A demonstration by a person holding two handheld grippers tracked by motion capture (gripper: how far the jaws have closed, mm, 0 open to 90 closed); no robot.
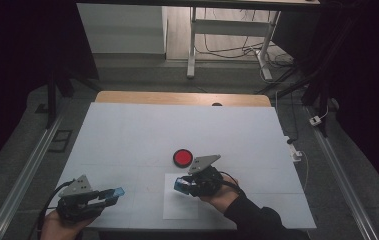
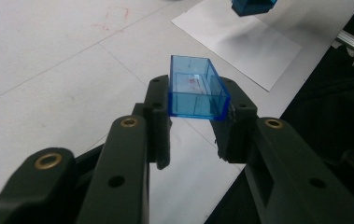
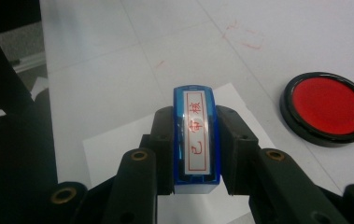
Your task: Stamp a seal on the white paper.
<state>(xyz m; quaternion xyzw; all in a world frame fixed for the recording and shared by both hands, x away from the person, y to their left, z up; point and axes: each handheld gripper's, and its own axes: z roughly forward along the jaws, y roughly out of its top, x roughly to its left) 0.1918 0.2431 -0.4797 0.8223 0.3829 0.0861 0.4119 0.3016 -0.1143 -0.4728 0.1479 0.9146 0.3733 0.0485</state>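
Two grippers work over the white table (image 1: 127, 135): at the near left edge, the left gripper (image 2: 198, 100) has its jaws clamped on a clear blue cap (image 2: 195, 88); rightward, the right gripper (image 3: 195, 140), jaws clamped on a blue stamp (image 3: 196, 135), hovers over a paper sheet (image 1: 177, 207), a red ink pad (image 1: 182, 158) just beyond.

Both fingers clamped: left gripper (image 1: 111, 194) low, right gripper (image 1: 182, 185) tilted.
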